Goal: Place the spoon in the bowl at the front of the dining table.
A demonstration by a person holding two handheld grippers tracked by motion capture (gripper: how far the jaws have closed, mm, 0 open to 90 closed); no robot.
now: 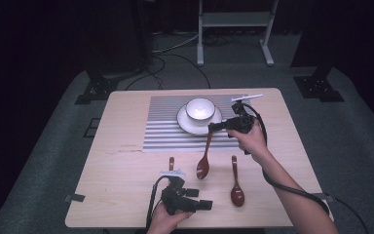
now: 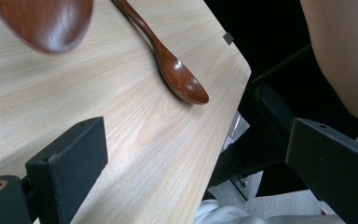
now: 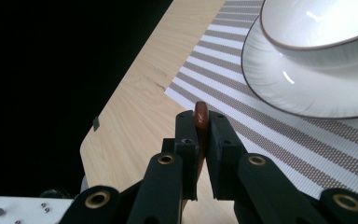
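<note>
A dark wooden spoon (image 1: 205, 157) hangs over the table, bowl end low, with my right gripper (image 1: 215, 127) shut on the tip of its handle (image 3: 201, 115). That gripper (image 3: 201, 137) is just in front of the white bowl (image 1: 199, 108) on its plate (image 1: 189, 126). A second spoon (image 1: 236, 187) lies flat at the front right, also seen as the spoon (image 2: 177, 74) ahead of my left gripper (image 2: 196, 172). My left gripper (image 1: 199, 199) rests near the front edge, open and empty. A third spoon's handle (image 1: 171, 163) pokes out behind it.
A grey striped placemat (image 1: 165, 126) lies under the plate (image 3: 307, 93) and bowl (image 3: 317, 28). The table's front edge and right corner (image 2: 235, 70) are close to my left gripper. A white stand (image 1: 233, 19) and cables sit on the floor beyond.
</note>
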